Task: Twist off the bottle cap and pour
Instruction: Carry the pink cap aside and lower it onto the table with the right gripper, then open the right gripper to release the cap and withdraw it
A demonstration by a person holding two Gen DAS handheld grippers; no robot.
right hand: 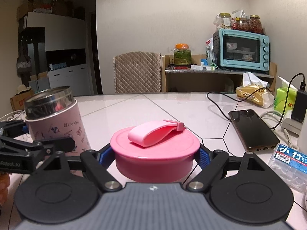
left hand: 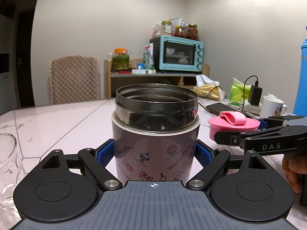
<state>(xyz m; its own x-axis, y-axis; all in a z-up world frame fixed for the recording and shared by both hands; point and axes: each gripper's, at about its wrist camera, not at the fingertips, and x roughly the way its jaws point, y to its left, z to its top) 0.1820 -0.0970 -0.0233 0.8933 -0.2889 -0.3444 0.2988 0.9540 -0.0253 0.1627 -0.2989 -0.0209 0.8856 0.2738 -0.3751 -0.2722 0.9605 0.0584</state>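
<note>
Left claw (left hand: 154,153) clamps the upright, uncapped pink bottle (left hand: 153,153) on the bench (left hand: 57,124); right claw (right hand: 155,157), gripping the removed cap (right hand: 153,153), should set it aside flat before pouring.

A home dining area: tiled table (right hand: 153,107), quilted chair (right hand: 137,72), toaster oven (right hand: 242,52), pickle jars (right hand: 255,24).

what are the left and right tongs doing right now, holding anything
Left tongs: closed on the pink Hello Kitty bottle, cap off.
Right tongs: closed on the pink cap, unscrewed and away from the bottle.
</note>
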